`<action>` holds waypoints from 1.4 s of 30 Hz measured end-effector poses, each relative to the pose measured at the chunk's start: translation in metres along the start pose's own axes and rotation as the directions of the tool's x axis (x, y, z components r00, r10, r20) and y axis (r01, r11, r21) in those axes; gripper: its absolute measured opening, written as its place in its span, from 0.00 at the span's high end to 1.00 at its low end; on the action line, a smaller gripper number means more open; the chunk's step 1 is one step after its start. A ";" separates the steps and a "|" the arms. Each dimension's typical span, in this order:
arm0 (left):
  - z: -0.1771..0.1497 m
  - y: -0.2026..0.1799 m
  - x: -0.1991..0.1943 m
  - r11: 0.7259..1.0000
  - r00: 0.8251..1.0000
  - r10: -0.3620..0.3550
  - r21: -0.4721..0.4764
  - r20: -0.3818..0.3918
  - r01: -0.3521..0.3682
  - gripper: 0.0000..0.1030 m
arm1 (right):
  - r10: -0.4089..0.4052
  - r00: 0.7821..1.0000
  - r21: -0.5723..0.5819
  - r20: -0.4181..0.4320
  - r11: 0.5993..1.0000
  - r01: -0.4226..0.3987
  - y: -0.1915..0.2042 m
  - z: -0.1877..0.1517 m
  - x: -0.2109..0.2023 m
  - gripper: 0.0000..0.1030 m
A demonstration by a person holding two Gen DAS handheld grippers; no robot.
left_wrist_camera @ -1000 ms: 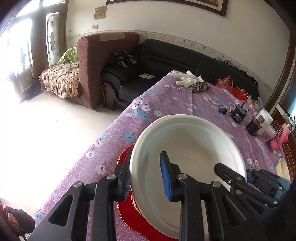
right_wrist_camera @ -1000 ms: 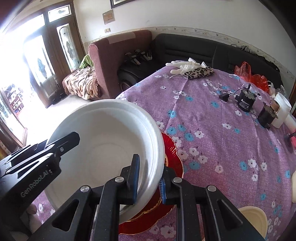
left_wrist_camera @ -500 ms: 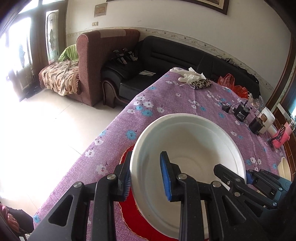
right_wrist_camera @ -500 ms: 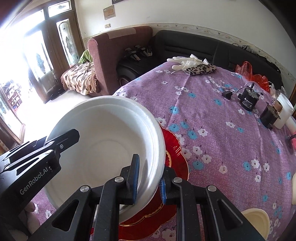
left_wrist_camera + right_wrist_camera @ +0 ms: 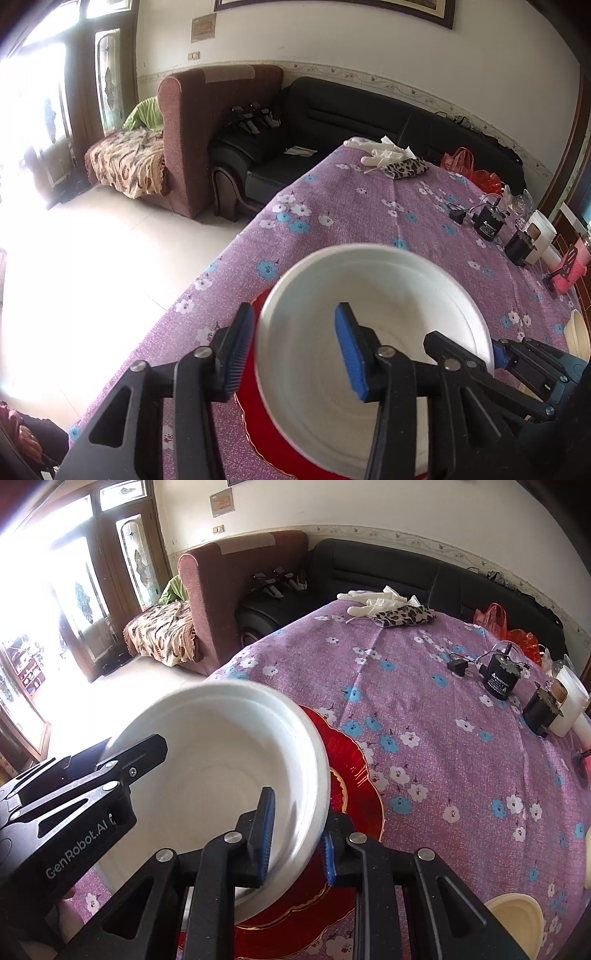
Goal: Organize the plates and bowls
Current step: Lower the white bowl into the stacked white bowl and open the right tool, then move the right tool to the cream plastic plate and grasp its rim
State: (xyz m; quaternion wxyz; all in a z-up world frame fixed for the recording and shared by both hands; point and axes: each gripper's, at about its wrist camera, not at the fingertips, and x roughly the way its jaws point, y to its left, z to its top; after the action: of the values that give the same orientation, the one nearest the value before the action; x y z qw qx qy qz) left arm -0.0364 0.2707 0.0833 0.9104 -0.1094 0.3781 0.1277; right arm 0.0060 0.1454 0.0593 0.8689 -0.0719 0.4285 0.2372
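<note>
We are setting the white bowl [image 5: 221, 775] on the red plate [image 5: 354, 775], left gripper [image 5: 295, 350] and right gripper [image 5: 295, 834] both opening astride its rim at nine and three o'clock, so next we lift clear.

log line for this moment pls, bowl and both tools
white bowl over red plate | left tool opening, rim between pads | right tool opening, rim between pads

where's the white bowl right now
The white bowl sits on the red plate at the near table edge, its rim between both opening tongs, left and right.
</note>
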 end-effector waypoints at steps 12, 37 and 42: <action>0.002 0.012 -0.032 0.997 0.998 -0.044 -0.068 0.049 0.048 0.39 | 0.002 0.998 0.048 0.057 0.999 -0.005 -0.011 0.002 -0.022 0.54; -0.074 -0.106 -0.128 0.976 0.984 -0.061 0.216 0.165 0.024 0.18 | -0.027 0.959 0.395 0.282 0.914 -0.090 -0.117 -0.125 -0.163 0.37; -0.082 -0.122 -0.129 0.967 0.986 -0.082 0.253 0.146 0.043 0.18 | -0.074 0.950 0.469 0.303 0.879 -0.081 -0.148 -0.150 -0.182 0.35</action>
State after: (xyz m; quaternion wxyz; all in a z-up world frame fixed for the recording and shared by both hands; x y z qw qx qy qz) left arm -0.1396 0.1121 0.1319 0.9472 0.0041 0.3154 0.0585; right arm -0.1250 -0.0974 0.0961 0.9160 0.1829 0.3308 0.1347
